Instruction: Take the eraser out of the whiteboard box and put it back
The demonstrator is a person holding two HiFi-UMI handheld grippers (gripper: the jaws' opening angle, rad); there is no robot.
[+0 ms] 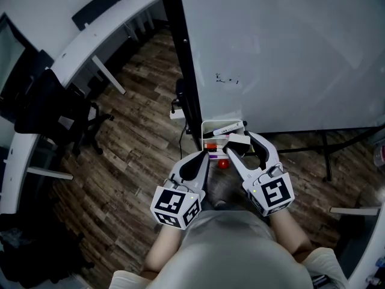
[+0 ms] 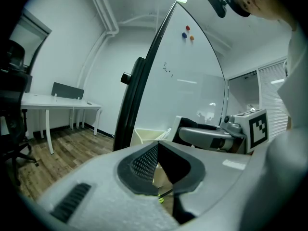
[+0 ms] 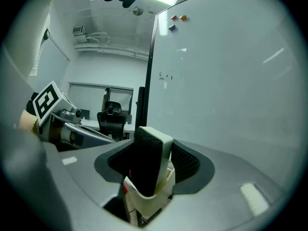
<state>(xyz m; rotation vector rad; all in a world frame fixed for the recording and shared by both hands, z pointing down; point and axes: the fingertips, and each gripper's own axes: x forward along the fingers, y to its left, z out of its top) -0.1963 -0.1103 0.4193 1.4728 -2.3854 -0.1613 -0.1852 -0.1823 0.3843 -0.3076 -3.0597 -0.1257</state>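
Right gripper point(image 1: 239, 143) is clamped on the one eraser point(image 3: 153, 165), with the black felt against one pad and the white back against the other. The eraser's lower end dips behind the rim of the single whiteboard box point(image 3: 146, 202), so I cannot tell how deep it sits. Left gripper point(image 1: 203, 156) hangs just beside the box, jaws together on nothing. One marker point(image 1: 227, 129) lies in the box, its print too small to read. Beyond, the whiteboard point(image 1: 289, 47) carries a faint, illegible scribble point(image 1: 227, 79) and three magnets point(image 3: 183, 18).
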